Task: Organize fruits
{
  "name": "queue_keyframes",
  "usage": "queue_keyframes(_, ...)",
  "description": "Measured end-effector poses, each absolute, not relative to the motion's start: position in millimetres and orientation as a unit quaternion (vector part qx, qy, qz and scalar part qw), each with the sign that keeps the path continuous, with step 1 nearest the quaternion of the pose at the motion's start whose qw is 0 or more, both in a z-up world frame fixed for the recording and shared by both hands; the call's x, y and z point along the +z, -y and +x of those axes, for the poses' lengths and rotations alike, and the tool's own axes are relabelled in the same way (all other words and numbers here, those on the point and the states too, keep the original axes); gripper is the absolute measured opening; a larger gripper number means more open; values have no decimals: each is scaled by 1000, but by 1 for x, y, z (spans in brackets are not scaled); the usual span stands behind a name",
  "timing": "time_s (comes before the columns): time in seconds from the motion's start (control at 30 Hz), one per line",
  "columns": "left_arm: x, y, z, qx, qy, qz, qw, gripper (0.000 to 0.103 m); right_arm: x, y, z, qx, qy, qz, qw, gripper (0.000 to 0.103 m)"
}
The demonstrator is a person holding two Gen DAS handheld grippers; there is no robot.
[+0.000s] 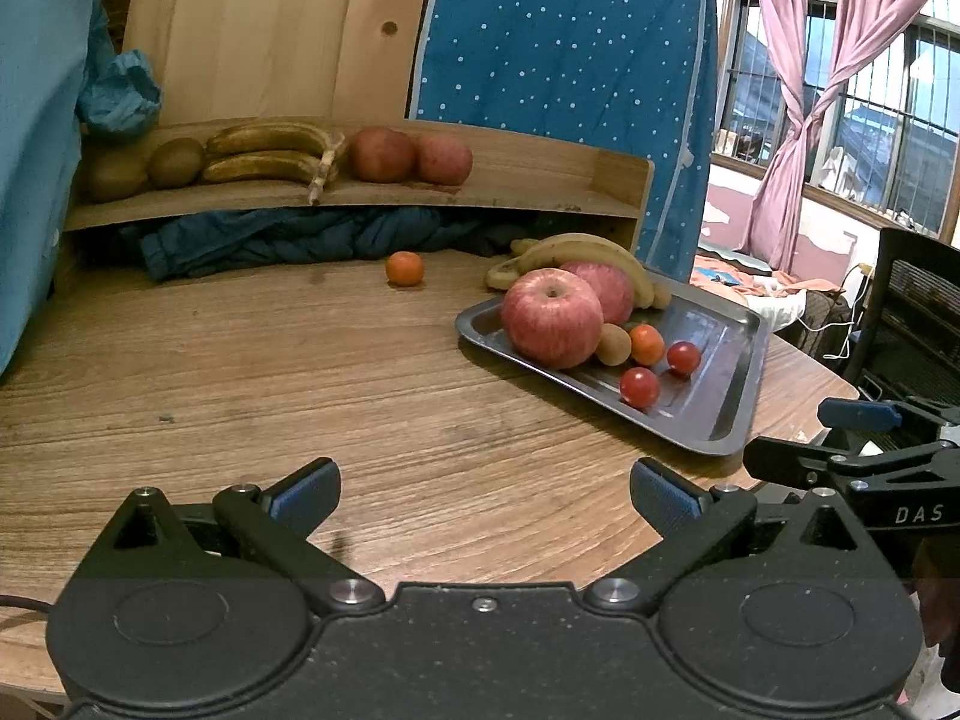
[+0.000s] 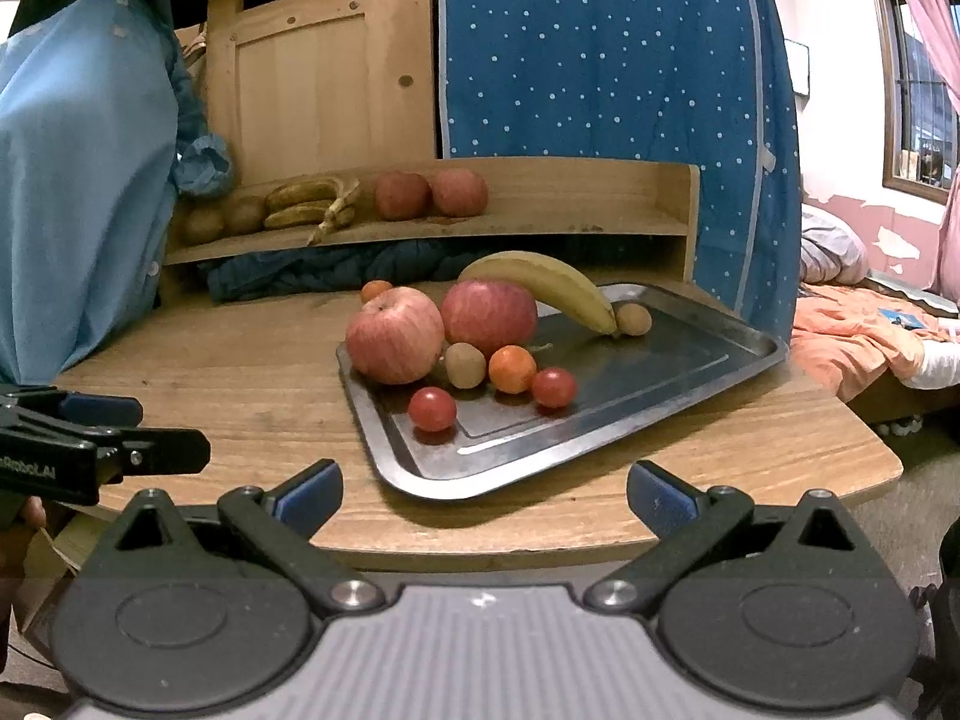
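Observation:
A metal tray (image 2: 690, 384) (image 1: 720, 396) on the round wooden table holds two red apples (image 2: 395, 335) (image 1: 552, 318), a yellow banana (image 2: 543, 283) (image 1: 591, 252), small brown fruits (image 2: 465, 365), a small orange (image 2: 511, 368) and two red cherry tomatoes (image 2: 432, 409) (image 1: 639, 387). A loose orange (image 1: 405, 269) lies on the table behind. A wooden shelf (image 1: 540, 180) (image 2: 600, 204) carries kiwis (image 1: 175, 162), bananas (image 1: 270, 153) and two apples (image 1: 381, 154). My left gripper (image 1: 485, 495) is open and empty over the table. My right gripper (image 2: 485, 495) is open and empty before the tray's near edge.
Dark blue cloth (image 1: 288, 237) is stuffed under the shelf. A blue dotted curtain (image 1: 570, 60) hangs behind. A bed (image 2: 870, 324) lies to the right, beyond the table edge (image 2: 840, 480). A black chair (image 1: 918, 312) stands at the right.

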State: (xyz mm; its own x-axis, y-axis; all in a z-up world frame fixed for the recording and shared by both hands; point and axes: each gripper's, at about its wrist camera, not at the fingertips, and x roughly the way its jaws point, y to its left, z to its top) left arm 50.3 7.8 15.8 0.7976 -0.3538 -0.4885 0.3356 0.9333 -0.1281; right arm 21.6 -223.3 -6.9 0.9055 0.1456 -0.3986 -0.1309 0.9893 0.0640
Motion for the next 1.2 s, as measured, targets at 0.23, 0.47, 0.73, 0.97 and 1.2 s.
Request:
queue_keyframes(0.23, 16, -7, 51, -181, -261, -17, 948, 102, -8, 225, 23, 71, -209, 20, 975, 103)
queue_keyframes(0.47, 16, -7, 51, -181, -262, -17, 948, 102, -8, 225, 23, 70, -210, 21, 975, 103)
queue_keyframes(0.73, 16, -7, 52, -181, -261, -17, 948, 102, -9, 225, 24, 70, -212, 21, 975, 103)
queue_keyframes(0.97, 16, -6, 52, -180, -262, -18, 948, 102, -9, 224, 26, 70, -215, 21, 974, 103)
queue_keyframes(1.2, 15, -6, 53, -180, -262, -17, 948, 102, -10, 223, 27, 70, -216, 21, 974, 103)
